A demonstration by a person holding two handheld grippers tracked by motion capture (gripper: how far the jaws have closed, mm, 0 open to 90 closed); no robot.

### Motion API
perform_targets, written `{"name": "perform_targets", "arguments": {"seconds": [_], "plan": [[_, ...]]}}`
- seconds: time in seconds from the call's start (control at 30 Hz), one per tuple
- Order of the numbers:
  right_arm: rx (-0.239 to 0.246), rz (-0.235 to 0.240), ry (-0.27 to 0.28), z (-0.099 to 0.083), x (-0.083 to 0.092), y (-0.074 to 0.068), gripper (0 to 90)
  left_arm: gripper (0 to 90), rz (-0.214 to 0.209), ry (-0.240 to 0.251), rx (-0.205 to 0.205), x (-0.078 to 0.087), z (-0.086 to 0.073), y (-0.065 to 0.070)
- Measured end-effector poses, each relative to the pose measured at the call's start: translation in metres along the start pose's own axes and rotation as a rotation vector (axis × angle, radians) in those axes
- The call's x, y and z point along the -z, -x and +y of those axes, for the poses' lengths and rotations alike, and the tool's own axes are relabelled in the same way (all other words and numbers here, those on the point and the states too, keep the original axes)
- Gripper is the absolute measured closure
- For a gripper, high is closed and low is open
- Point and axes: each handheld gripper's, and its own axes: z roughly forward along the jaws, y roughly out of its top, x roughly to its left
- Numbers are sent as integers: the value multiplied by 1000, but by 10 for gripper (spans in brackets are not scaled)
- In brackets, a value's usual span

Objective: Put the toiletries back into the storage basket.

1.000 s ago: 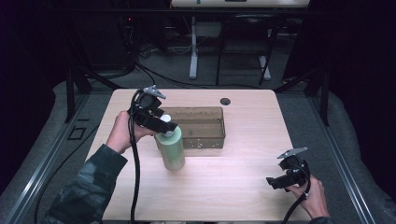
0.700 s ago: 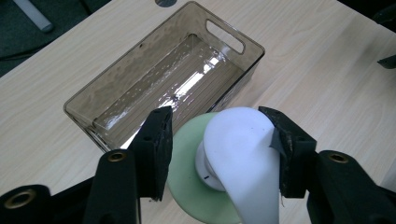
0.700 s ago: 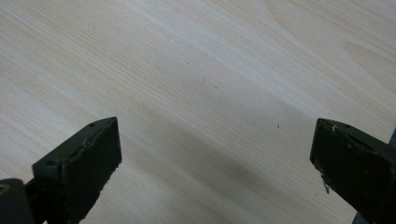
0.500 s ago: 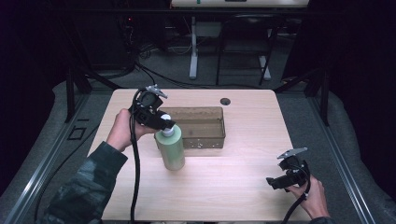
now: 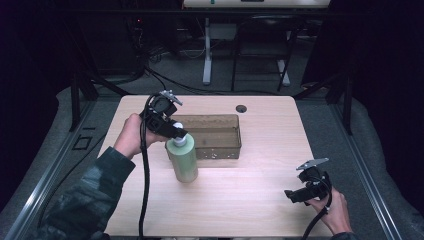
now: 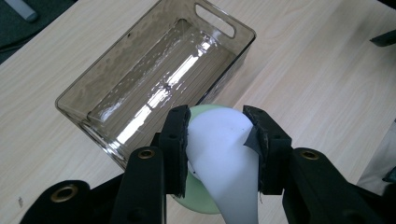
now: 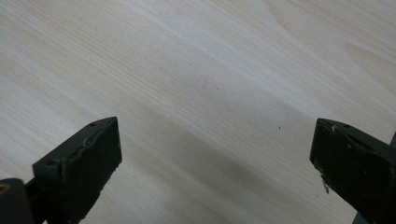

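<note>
A pale green bottle [image 5: 182,161] with a white cap [image 6: 219,149] stands upright on the wooden table, just in front of the bin's near left corner. My left gripper [image 5: 176,131] comes at it from the left and above. Its jaws have just been closing, and in the left gripper view the left gripper [image 6: 218,119] has both pads pressed on the sides of the white cap. My right gripper [image 5: 291,195] hovers low near the table's front right, far from the bottle. In the right gripper view the right gripper [image 7: 215,154] stands wide open over bare wood.
A smoky clear plastic bin [image 5: 215,118] with handle slots lies behind the bottle; the bin [image 6: 74,95] looks empty inside. A small round cable hole [image 5: 241,108] sits near the table's back edge. Cables trail from both grippers toward the front edge.
The left gripper's jaws have drawn in onto the bottle's cap. Both hands and the bottle have stayed where they were.
</note>
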Motion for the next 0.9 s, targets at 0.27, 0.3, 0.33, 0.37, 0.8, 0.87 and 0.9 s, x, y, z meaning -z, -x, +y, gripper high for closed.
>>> {"name": "perform_targets", "arguments": {"seconds": [0.27,0.3,0.33,0.37,0.8,0.87,0.9], "plan": [[7,-1,-5,-1,0,1,15,625,-14,-54,-33,1,5,-3],[12,-3,-5,-1,0,1,15,625,-18,-59,-31,1,5,-3],[11,-6,-10,-1,0,0,15,626,-18,-69,-28,2,5,-4],[10,-5,-12,-1,0,1,15,626,-14,-69,-23,2,5,-4],[39,-6,-21,0,-2,-2,2,627,-23,-130,-51,3,11,-7],[48,-6,-21,0,-3,-2,0,627,-19,-137,-57,3,12,-8],[45,-6,-20,0,-3,-2,0,627,-19,-140,-55,3,12,-9]]}}
